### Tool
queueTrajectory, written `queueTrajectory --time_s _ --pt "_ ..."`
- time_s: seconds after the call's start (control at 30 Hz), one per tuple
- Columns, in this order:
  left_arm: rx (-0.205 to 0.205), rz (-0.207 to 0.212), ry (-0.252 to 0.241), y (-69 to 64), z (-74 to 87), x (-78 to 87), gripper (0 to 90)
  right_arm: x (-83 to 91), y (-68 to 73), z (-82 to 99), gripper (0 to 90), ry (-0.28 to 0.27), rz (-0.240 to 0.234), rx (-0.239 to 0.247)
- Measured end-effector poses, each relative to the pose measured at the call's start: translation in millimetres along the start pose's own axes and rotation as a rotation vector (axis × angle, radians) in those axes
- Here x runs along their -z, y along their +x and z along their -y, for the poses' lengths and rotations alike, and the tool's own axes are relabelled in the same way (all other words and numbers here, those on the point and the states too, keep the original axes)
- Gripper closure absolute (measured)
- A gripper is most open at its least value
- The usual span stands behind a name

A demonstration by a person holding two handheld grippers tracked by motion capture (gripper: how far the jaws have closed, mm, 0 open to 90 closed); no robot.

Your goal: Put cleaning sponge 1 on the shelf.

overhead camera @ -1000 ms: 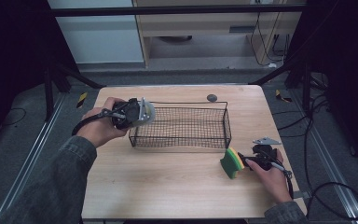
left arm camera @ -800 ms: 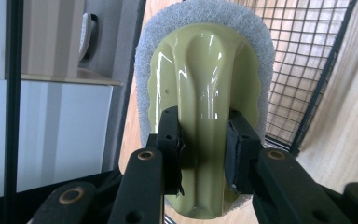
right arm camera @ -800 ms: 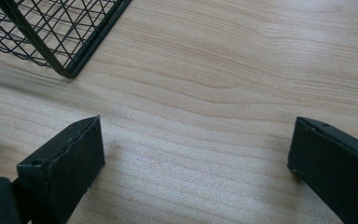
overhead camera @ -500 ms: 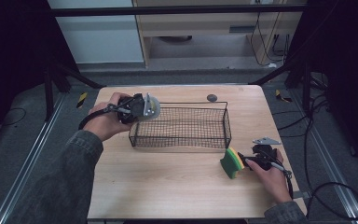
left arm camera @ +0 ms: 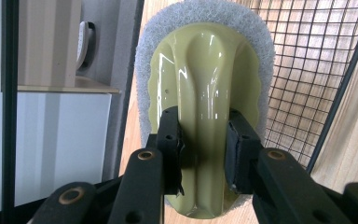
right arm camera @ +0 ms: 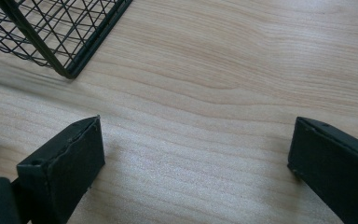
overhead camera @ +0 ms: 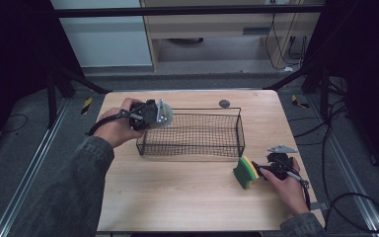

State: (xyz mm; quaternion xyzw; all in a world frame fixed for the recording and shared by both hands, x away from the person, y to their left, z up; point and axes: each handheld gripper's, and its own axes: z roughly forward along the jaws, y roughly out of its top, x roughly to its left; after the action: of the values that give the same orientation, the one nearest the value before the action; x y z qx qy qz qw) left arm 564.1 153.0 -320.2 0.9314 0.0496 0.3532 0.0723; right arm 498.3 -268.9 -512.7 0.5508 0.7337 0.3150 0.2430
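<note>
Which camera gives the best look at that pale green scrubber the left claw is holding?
The left gripper view: the scrubber shows close up, its glossy green handle pinched by the left claw and its white pad behind. In the high view it is a small pale shape at the wire basket's left end.

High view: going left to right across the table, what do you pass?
Left gripper holding a pale scrubbing brush, black wire mesh basket, green and yellow sponge, right gripper with its grey three-cornered plate.
</note>
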Motion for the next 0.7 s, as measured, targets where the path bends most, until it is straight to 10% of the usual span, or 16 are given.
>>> queueTrajectory --time_s 0.7 --pt "-0.008 0.020 0.005 -2.6 -6.5 -17.1 70.5 -0.2 0.0 -0.2 3.8 0.000 -0.001 0.000"
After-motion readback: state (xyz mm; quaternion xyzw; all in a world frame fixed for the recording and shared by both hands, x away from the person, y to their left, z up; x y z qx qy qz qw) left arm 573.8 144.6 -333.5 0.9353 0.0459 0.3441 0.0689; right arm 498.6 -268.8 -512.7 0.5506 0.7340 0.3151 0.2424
